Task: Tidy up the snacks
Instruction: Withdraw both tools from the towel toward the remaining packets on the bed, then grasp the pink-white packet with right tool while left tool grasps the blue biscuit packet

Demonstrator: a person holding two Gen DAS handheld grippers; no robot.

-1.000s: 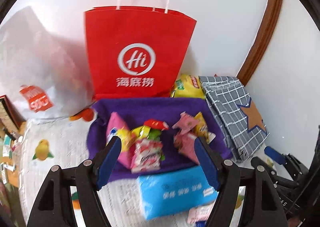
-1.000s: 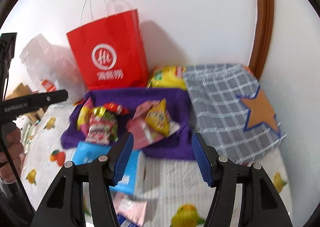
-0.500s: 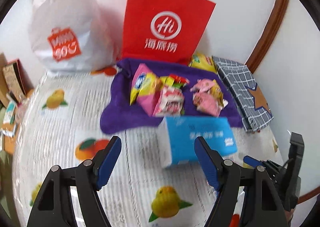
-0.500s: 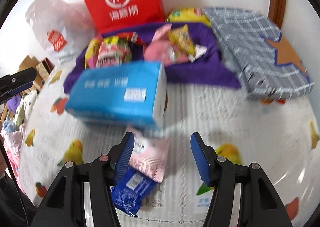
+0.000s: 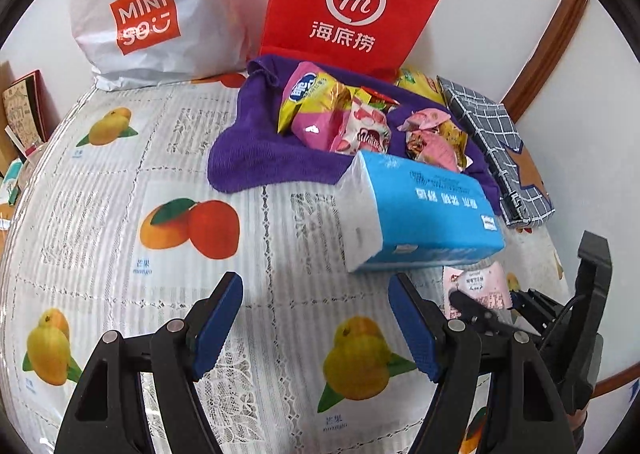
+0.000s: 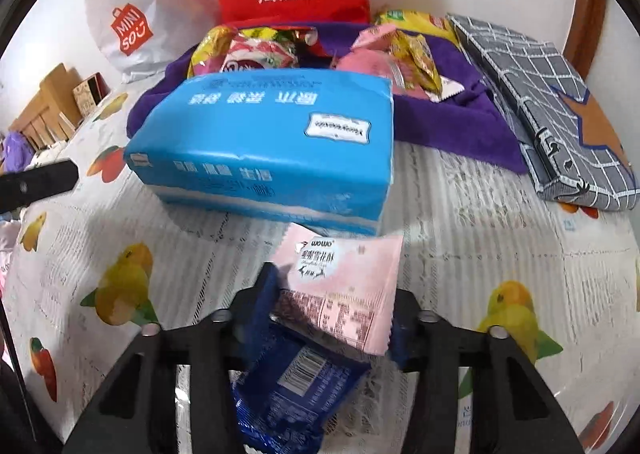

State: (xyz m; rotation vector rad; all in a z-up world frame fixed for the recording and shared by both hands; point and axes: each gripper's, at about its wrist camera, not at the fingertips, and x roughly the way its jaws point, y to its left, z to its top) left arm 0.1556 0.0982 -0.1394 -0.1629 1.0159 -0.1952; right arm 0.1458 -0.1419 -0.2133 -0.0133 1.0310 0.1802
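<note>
Lying on the fruit-print tablecloth (image 6: 460, 222), the pink snack packet (image 6: 344, 286) sits just in front of the blue tissue pack (image 6: 272, 142), which serves as the landmark here. The packet's long axis runs from the tissue pack toward the right gripper (image 6: 332, 306), its printed top edge nearest the pack and its crimped lower edge nearest the camera. Under its near end lies one dark blue snack packet (image 6: 292, 386), angled the same way. The right gripper's jaws have just been closing; the pink packet stands between the blue pads, and whether the pads already press on it cannot be told. The left gripper (image 5: 316, 326) hangs over bare cloth to the left front of the tissue pack, its jaws about half open and holding nothing. Behind the tissue pack a purple towel (image 5: 256, 150) carries a heap of snack bags (image 5: 340, 118), too jumbled to count. Farther behind stand one red paper bag (image 5: 356, 6) and one white plastic bag (image 5: 156, 10). Right of the tissue pack lies one grey checked folded box (image 6: 560, 110).
</note>
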